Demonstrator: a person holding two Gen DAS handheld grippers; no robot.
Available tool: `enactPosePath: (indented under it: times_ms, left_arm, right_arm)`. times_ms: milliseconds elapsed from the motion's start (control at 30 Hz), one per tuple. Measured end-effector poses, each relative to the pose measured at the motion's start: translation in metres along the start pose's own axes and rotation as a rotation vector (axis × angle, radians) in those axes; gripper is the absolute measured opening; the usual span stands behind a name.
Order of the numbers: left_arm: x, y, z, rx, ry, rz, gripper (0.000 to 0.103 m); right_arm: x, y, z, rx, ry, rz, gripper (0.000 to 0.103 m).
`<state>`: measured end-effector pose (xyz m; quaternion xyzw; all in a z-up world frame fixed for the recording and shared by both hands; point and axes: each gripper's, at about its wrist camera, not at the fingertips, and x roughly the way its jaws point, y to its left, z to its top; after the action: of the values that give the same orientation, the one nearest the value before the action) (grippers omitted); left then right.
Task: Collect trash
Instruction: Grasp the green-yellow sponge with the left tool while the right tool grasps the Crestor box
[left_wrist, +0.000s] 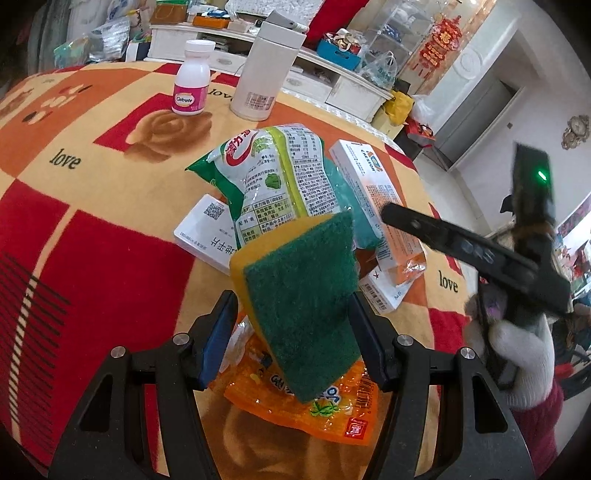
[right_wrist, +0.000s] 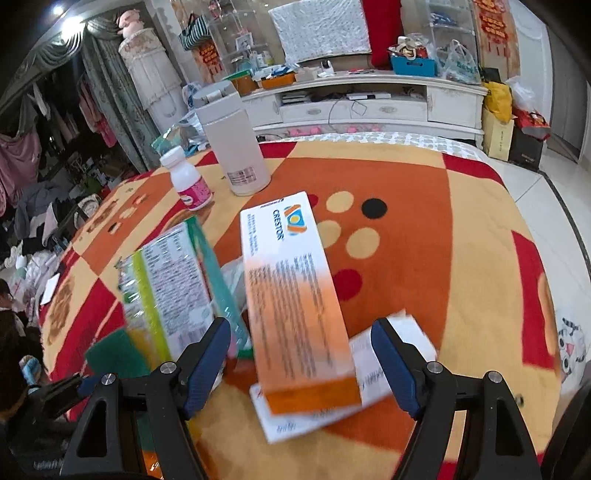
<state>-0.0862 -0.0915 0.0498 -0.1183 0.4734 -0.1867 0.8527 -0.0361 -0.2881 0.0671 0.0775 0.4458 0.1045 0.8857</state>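
My left gripper (left_wrist: 291, 299) is shut on a green and yellow sponge (left_wrist: 306, 302), which stands tilted between the pads above an orange wrapper (left_wrist: 325, 410). Behind it lie a green snack bag (left_wrist: 273, 177), a white box with a QR code (left_wrist: 207, 236) and the orange and white Crestor box (left_wrist: 369, 184). My right gripper (right_wrist: 299, 332) is open. The Crestor box (right_wrist: 295, 295) lies between its fingers (right_wrist: 207, 358) with a gap on each side, on top of a white box (right_wrist: 395, 350). One right finger (left_wrist: 443, 243) reaches in from the right, held by a gloved hand (left_wrist: 524, 354).
An orange, red and yellow blanket (left_wrist: 92, 221) covers the table. A pink-labelled Caltrate bottle (left_wrist: 192, 85) and a white flask (left_wrist: 262, 74) stand at the far side. The table edge and a tiled floor (right_wrist: 546, 192) are to the right. A cluttered white cabinet (right_wrist: 369, 107) stands beyond.
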Motion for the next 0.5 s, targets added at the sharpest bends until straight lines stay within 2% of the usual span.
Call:
enactPosePath:
  times_ms: [133, 167, 200, 267, 300, 400, 500]
  left_arm:
    - [0.003, -0.002, -0.002, 0.019, 0.009, -0.001, 0.060]
    - [0.003, -0.003, -0.003, 0.026, 0.011, -0.005, 0.057]
    - [0.004, -0.004, -0.004, 0.030, 0.011, -0.007, 0.049]
    - [0.004, -0.005, -0.005, 0.037, 0.010, -0.009, 0.041]
    - [0.003, -0.004, -0.004, 0.037, 0.010, -0.016, 0.034]
    - [-0.003, -0.005, -0.003, 0.041, 0.002, -0.039, 0.026]
    - [-0.017, -0.007, -0.003, 0.051, -0.018, -0.060, 0.023]
  right_arm:
    - [0.015, 0.006, 0.011, -0.025, 0.007, -0.001, 0.076]
    - [0.019, 0.010, 0.013, -0.037, 0.010, 0.002, 0.076]
    - [0.021, 0.011, 0.013, -0.045, 0.011, 0.000, 0.075]
    - [0.029, 0.015, 0.012, -0.065, 0.028, -0.025, 0.057]
    - [0.029, 0.015, 0.011, -0.065, 0.030, -0.028, 0.057]
    - [0.020, 0.013, 0.008, -0.057, 0.010, -0.014, 0.057]
    - [-0.002, 0.008, 0.006, -0.045, -0.034, -0.006, 0.057]
